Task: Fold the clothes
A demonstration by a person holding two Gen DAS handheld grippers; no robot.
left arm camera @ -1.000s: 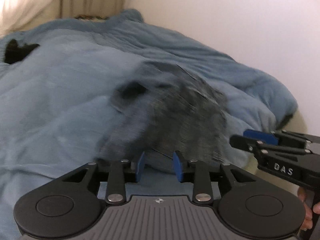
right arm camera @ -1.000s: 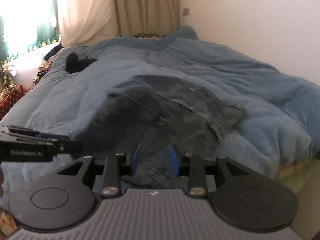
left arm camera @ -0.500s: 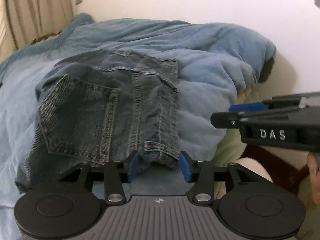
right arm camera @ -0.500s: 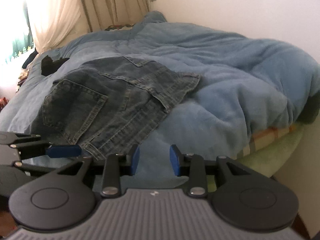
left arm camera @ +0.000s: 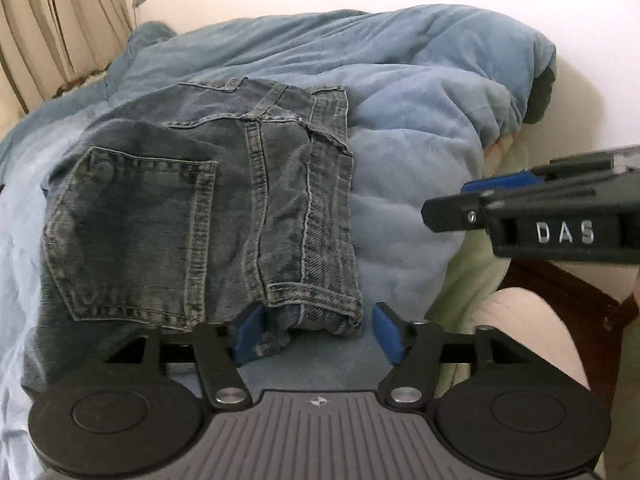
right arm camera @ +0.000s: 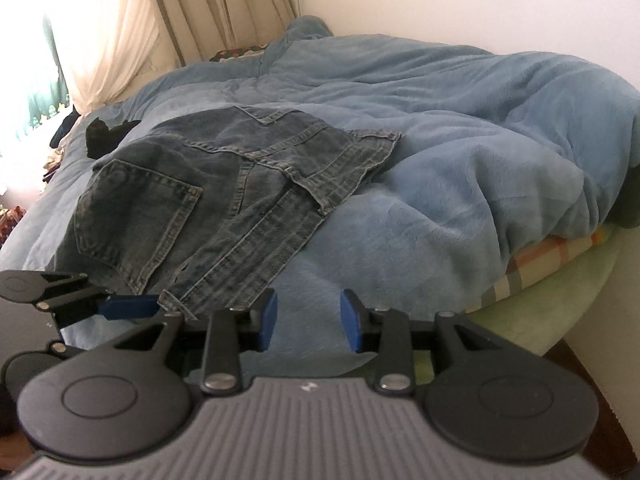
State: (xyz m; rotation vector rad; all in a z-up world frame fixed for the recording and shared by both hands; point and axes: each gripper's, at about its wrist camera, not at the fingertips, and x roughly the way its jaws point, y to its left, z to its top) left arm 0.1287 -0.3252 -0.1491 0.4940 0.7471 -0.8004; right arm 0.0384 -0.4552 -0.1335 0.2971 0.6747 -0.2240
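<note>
Jeans (left arm camera: 208, 216) are lying folded on the bed's blue duvet (left arm camera: 420, 128), hem at 6 o'clock between the left tongs (left arm camera: 316, 332), which have just been opening and releasing it; right tongs (right arm camera: 308, 320) are sitting parted, empty; fold looking mostly done, maybe tidying left.

The faded blue denim jeans (left arm camera: 200, 208) look coarse, with raised stitched seams; the soft blue fleece blanket (left arm camera: 408, 184) under them is plush and matt, and the beige pleated cloth curtain (right arm camera: 216, 4) hangs dull
</note>
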